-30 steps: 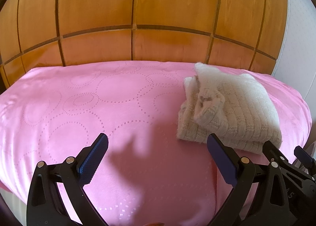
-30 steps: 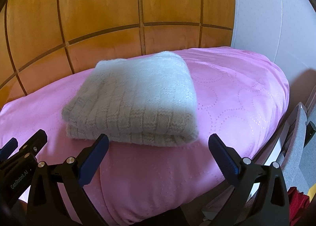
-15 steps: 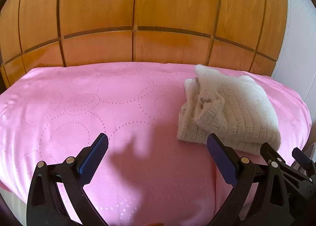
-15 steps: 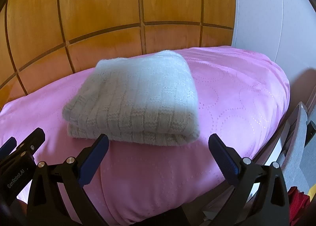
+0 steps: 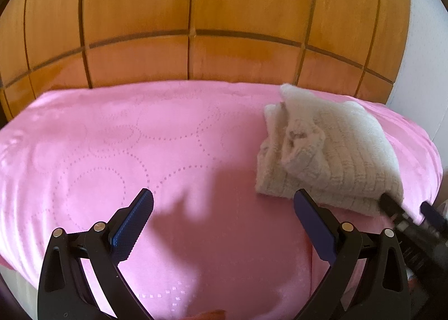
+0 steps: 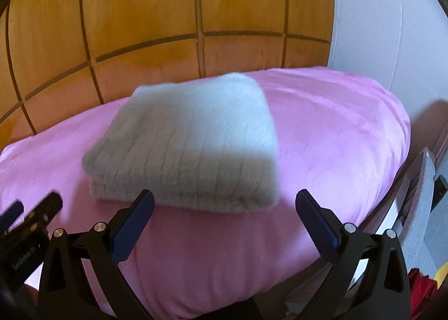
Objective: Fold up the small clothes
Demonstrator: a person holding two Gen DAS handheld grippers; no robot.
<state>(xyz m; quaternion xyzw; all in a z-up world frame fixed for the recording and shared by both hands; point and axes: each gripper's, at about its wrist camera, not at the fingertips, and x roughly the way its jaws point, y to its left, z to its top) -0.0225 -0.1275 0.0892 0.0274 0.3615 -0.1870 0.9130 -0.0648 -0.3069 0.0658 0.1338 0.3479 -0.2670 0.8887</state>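
A cream knitted garment (image 5: 330,152) lies folded in a thick square on the pink bedcover (image 5: 140,152), on its right side. In the right wrist view the garment (image 6: 193,140) sits straight ahead, its near edge just past the fingertips. My left gripper (image 5: 224,208) is open and empty over bare pink cover, left of the garment. My right gripper (image 6: 224,208) is open and empty just in front of the garment. Each gripper shows at the edge of the other's view: the right one (image 5: 406,222) and the left one (image 6: 30,219).
A wooden panelled headboard (image 5: 196,26) rises behind the bed. A white wall (image 6: 392,26) stands at the right. Beyond the bed's right edge are a grey piece of furniture (image 6: 422,208) and something red (image 6: 422,286) lower down.
Both grippers have drifted slightly; the views are a little blurred now. The garment lies as before, and both grippers stay open.
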